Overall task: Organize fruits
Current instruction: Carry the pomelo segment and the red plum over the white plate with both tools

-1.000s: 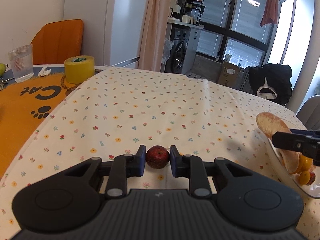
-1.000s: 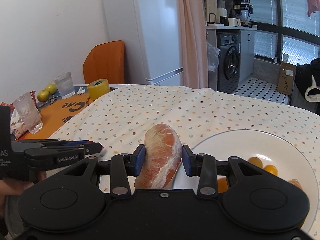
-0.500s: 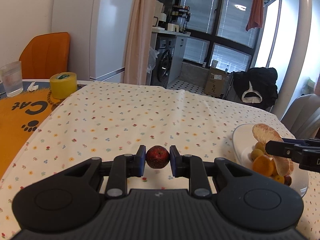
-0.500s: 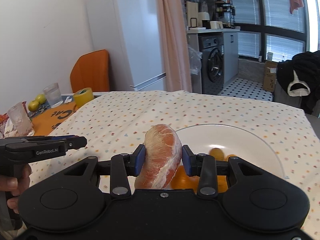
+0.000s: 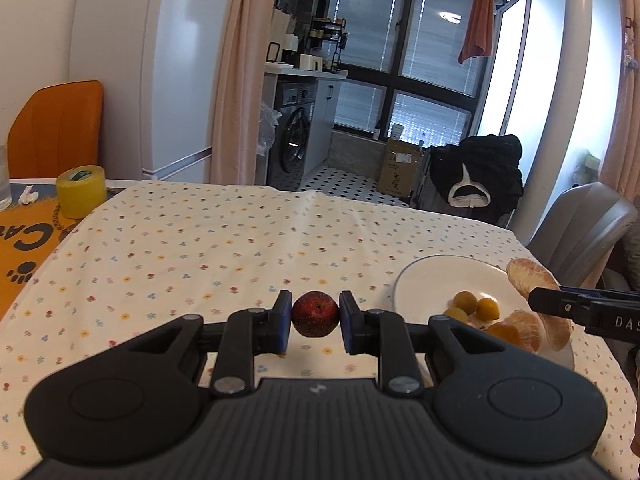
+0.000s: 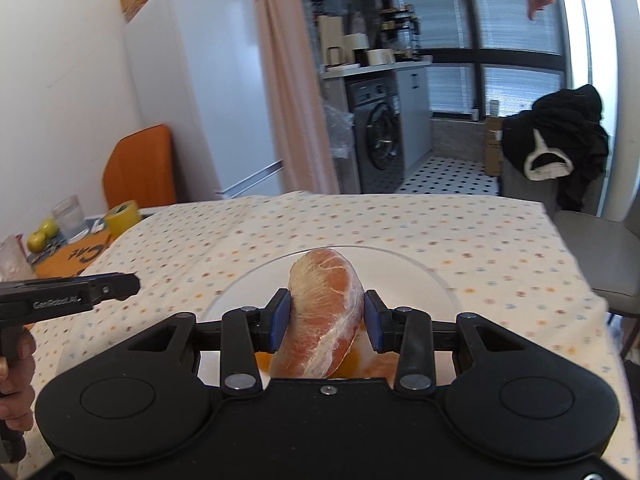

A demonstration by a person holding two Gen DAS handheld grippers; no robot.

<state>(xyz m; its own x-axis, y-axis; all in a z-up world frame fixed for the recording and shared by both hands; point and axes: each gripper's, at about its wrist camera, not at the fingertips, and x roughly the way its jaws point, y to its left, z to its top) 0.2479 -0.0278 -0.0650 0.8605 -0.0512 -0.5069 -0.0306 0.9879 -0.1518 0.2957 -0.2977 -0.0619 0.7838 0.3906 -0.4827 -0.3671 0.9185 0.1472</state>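
My left gripper (image 5: 315, 320) is shut on a small dark red fruit (image 5: 315, 319), held above the flowered tablecloth just left of the white plate (image 5: 432, 276). The plate holds several small yellow fruits (image 5: 466, 302) and peeled orange segments (image 5: 520, 330). My right gripper (image 6: 325, 322) is shut on a large peeled pomelo segment (image 6: 322, 316) and hovers over the plate (image 6: 408, 268). In the left wrist view that same segment (image 5: 530, 278) shows at the plate's right edge. Orange fruit under the segment is mostly hidden.
A yellow tape roll (image 5: 81, 191), a glass (image 6: 68, 216) and green-yellow fruits (image 6: 40, 236) stand on the orange cat mat (image 5: 24, 240) at the left. An orange chair (image 5: 56, 128) is behind it, a grey chair (image 5: 588, 232) at the right table edge.
Both grippers have risen and shifted right. The right gripper with the pomelo segment now hangs over the plate's middle; the left, with the red fruit, has come closer to the plate.
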